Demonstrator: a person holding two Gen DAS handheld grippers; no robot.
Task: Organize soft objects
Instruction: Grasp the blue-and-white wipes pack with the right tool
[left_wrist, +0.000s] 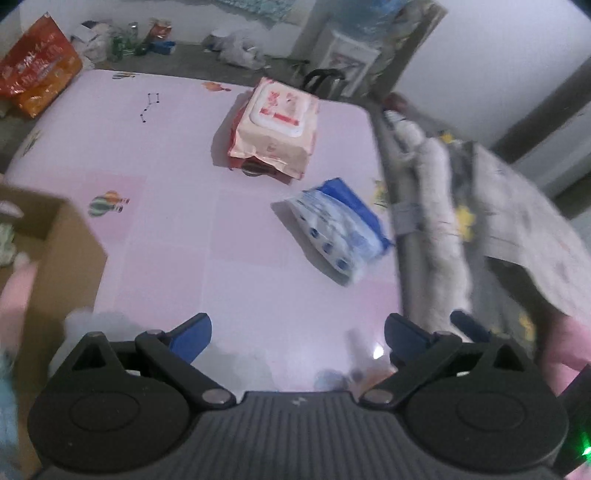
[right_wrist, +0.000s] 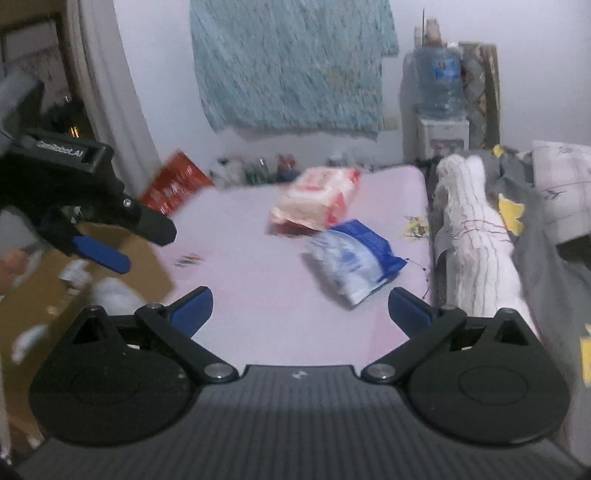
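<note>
Two soft packs are seen on the pink table (left_wrist: 177, 229): one pink-and-white wipes pack (left_wrist: 275, 129) near the far edge, stacked on a red-edged item that cannot be made out, and one blue-and-white tissue pack (left_wrist: 340, 229) close to the right edge, lying just in front of the pink pack and apart from it. One cardboard box (left_wrist: 70, 251) is set against the table's left edge, with blurred soft items inside whose number cannot be told. Two grippers are counted. The left gripper (left_wrist: 297, 336) is held over the near part of the table, its jaws spread wide with nothing between them; it also appears at the left of the right wrist view, above the box. The right gripper (right_wrist: 301, 312) is pointed toward the blue-and-white pack, its jaws fully apart and empty. One white knitted cloth (right_wrist: 476, 236) is draped beside the right edge, next to grey bedding (right_wrist: 543, 266). One orange bag (left_wrist: 35, 66) lies beyond the far left corner, and one water dispenser (right_wrist: 439, 107) stands by the wall, where one teal cloth (right_wrist: 291, 62) hangs.
</note>
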